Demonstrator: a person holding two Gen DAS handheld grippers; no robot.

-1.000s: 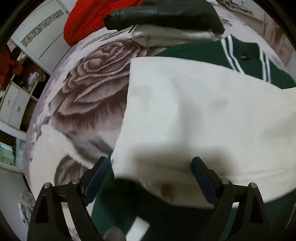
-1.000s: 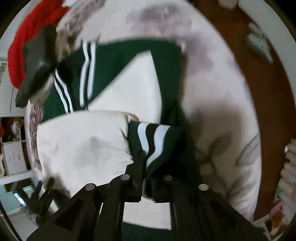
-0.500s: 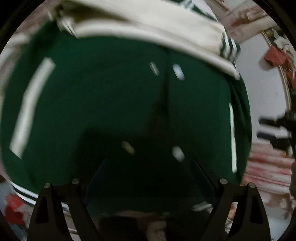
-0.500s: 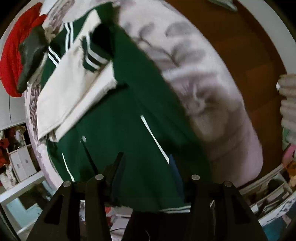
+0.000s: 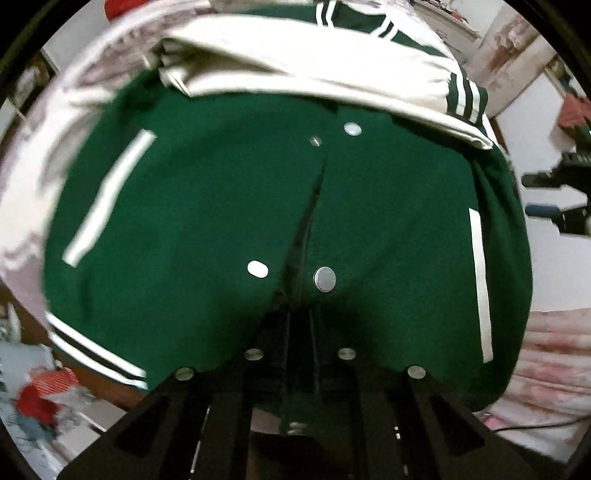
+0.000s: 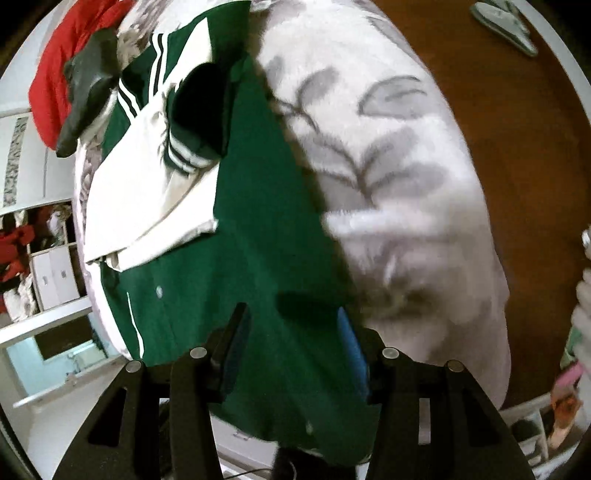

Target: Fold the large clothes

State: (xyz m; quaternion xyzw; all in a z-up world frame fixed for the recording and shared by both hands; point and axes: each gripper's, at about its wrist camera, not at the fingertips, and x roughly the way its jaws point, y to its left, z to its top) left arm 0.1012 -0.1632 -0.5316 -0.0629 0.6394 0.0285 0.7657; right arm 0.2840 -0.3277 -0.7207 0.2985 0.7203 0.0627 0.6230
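A green varsity jacket [image 5: 207, 206] with silver snaps lies front up on the bed. Its cream sleeves [image 5: 295, 62] are folded across the chest, striped cuffs showing. My left gripper [image 5: 299, 332] is shut on the jacket's bottom hem at the snap placket, and green cloth bunches between the fingers. In the right wrist view the jacket [image 6: 258, 229] runs away from me with the sleeves [image 6: 147, 177] at the far left. My right gripper [image 6: 291, 332] stands open over the jacket's near right edge, blue pads apart and green cloth lying under them. The right gripper [image 5: 532, 195] also shows at the left view's right edge.
The floral blanket [image 6: 388, 147] covers the bed to the right of the jacket. A red garment [image 6: 51, 81] and a black item [image 6: 88, 85] lie beyond the collar. Brown floor [image 6: 517, 129] with a slipper [image 6: 506, 22] lies past the bed. White cabinets [image 6: 55, 273] stand left.
My left gripper left the cream sleeve, moved to the bottom hem and closed on it. My right gripper released the striped cuff, opened and drew back to the jacket's near edge.
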